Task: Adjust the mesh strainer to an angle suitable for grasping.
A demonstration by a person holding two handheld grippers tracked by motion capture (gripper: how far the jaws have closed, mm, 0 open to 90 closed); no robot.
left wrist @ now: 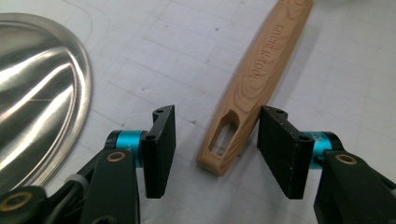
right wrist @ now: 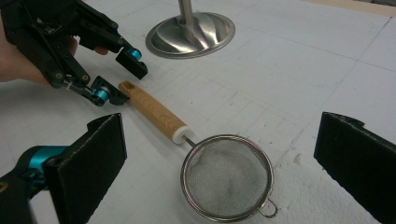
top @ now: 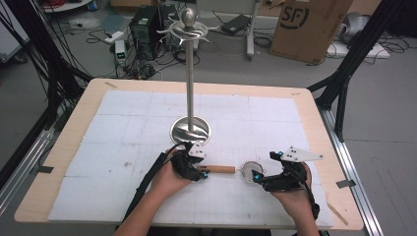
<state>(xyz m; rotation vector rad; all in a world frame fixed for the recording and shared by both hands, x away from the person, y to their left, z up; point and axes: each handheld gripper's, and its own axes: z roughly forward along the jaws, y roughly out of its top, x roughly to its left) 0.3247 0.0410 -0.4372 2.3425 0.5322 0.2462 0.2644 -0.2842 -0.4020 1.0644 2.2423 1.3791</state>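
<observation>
White gridded mat (top: 123,128) on a wooden table, cables and boxes behind. Strainer (right wrist: 227,177) lies flat on the mat near the front edge, mesh bowl up, wooden handle (left wrist: 254,86) pointing toward the left gripper (top: 202,172). Its jaws stand apart astride the handle's slotted end, pads clear of the wood: released, likely lined up to take it. Right gripper (top: 256,176) hovers wide open over the bowl, gripping nothing. Just beyond, the steel stand (top: 190,73) rises from its round base, hooks on top — probably where the strainer hangs by that slot.
</observation>
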